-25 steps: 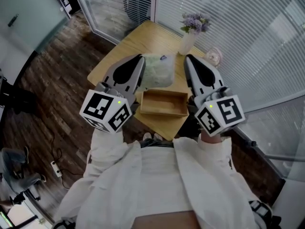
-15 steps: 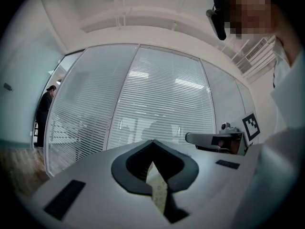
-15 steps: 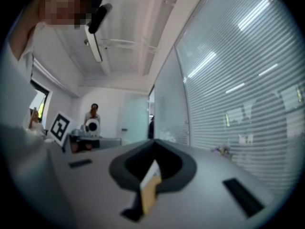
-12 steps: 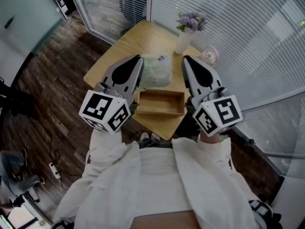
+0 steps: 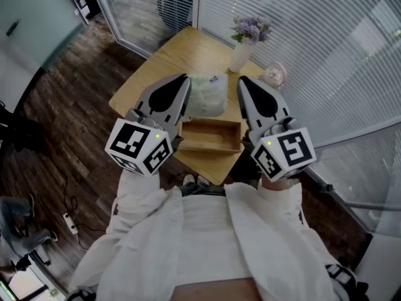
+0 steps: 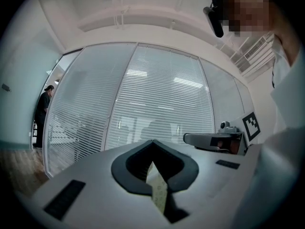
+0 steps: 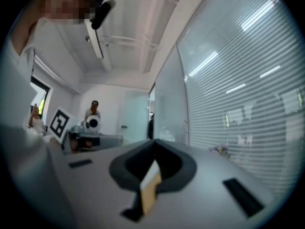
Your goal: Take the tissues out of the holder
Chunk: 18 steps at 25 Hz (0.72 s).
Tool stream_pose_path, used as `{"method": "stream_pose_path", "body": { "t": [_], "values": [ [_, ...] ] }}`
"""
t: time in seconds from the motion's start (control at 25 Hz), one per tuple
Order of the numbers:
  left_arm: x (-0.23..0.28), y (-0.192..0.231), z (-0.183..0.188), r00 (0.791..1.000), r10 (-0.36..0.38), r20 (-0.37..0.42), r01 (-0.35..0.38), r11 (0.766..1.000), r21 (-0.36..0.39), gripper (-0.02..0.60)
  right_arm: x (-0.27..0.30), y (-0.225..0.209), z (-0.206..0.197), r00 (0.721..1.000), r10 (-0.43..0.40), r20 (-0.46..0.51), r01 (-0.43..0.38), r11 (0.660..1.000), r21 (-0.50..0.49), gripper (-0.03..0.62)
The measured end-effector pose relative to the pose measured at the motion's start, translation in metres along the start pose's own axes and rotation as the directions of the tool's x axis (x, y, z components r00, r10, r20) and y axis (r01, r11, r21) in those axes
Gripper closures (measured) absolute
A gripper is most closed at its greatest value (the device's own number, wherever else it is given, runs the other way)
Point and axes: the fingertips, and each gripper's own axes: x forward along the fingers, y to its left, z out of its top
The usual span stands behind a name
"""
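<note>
Closest to the camera is the person's white coat [image 5: 207,243], with both sleeves reaching forward. Each hand holds a gripper with its marker cube [image 5: 139,146] toward the body. The left gripper [image 5: 183,78] has its jaws pressed together with nothing between them, as its own view [image 6: 152,143] shows. The right gripper [image 5: 241,80] is closed and empty in the same way [image 7: 153,142]. Both gripper views look out level across the room at blinds and glass walls, and neither one shows the table.

Below the grippers stands a light wooden table [image 5: 166,58]. A shallow wooden holder [image 5: 210,148] sits at the table's near edge, between the two grippers in the head view, and its inside shows bare wood. The pale green pack of tissues [image 5: 210,98] lies on the table top just beyond the holder's far side, outside it, toward the middle of the table. Whether the pack touches the holder cannot be told.

Farther back, by the table's right edge, stands a white vase [image 5: 240,56] with purple flowers [image 5: 252,27]. A small round pinkish thing [image 5: 273,75] sits near the right corner.
</note>
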Motion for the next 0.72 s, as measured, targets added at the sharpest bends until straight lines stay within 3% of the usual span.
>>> {"method": "stream_pose_path", "body": {
  "t": [0.44, 0.72],
  "values": [
    [-0.0003, -0.0035, 0.0023, 1.000, -0.005, 0.001, 0.005, 1.000, 0.010, 0.574, -0.0037, -0.0044, -0.0017, 1.000, -0.022, 0.004, 0.022, 0.999, 0.025, 0.582],
    [-0.0025, 0.0003, 0.0022, 1.000, -0.011, -0.005, 0.011, 0.999, -0.042, 0.574, -0.0032, -0.0064, -0.0029, 1.000, -0.031, 0.000, 0.031, 0.999, 0.023, 0.582]
  ]
}}
